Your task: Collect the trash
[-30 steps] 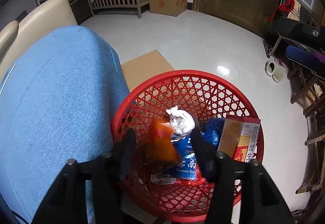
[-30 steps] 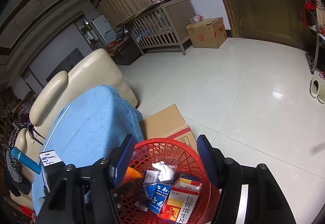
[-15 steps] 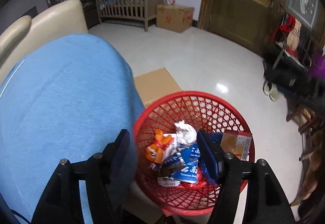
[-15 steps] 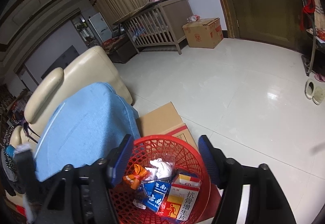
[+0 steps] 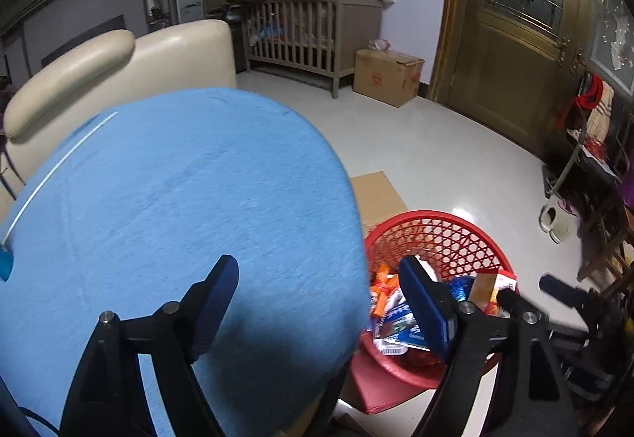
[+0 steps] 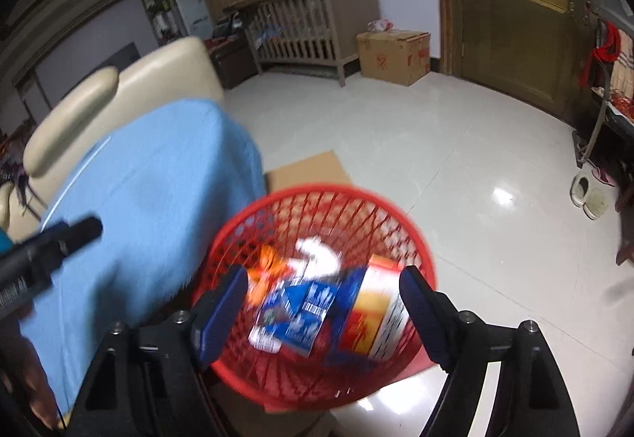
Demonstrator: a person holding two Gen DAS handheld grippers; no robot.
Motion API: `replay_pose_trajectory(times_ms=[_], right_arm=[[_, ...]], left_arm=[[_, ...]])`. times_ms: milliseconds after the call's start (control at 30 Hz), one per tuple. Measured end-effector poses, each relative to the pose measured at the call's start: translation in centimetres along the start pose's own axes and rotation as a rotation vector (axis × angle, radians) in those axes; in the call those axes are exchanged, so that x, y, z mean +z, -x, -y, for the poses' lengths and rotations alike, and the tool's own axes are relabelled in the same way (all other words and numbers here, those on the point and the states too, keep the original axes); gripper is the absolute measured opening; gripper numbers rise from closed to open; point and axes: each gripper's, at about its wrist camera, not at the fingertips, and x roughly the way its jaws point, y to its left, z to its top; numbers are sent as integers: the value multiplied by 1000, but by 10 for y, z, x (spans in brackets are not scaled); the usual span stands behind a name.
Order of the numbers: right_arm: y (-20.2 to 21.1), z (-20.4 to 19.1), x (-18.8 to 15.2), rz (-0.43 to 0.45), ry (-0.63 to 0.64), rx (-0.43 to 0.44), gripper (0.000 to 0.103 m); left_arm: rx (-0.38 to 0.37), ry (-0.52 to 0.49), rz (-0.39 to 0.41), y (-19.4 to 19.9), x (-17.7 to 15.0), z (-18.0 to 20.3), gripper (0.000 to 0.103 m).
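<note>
A red mesh basket [image 5: 436,235] [image 6: 317,207] stands on the floor beside a blue-covered seat [image 5: 178,199]. It holds an orange wrapper [image 6: 269,266], a crumpled white tissue [image 6: 321,256], a blue packet [image 6: 305,306] and a red and yellow box [image 6: 376,314]. My left gripper [image 5: 319,302] is open and empty, above the blue cover's right edge, left of the basket. My right gripper [image 6: 323,306] is open and empty, just above the basket; this view is blurred.
A flat cardboard sheet [image 5: 376,195] lies under the basket. A cream sofa [image 5: 119,68] sits behind the blue cover [image 6: 138,199]. A crib [image 5: 305,37], a cardboard box [image 5: 386,76] and a wooden door [image 5: 511,60] line the far wall. Slippers [image 6: 590,195] lie at the right.
The orange wrapper left my left gripper and now lies in the basket. My left gripper has pulled back left over the blue cover. My right gripper has moved closer over the basket.
</note>
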Motion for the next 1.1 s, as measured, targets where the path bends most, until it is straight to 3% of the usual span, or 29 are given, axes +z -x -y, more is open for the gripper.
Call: replay_pose_trajectory(times_ms=[200,467,1100], right_arm=[[2,-22,-22,-44,49,11,82],[11,-28,-24,-18,51,3,82],[18,-30,-19,22,58,-9,82]], left_arm=[[-32,17,15,11,-9,-8,87],[-76,10,38,26,-15,-9,93],[-34,-5,44,26,-20,-9,95]])
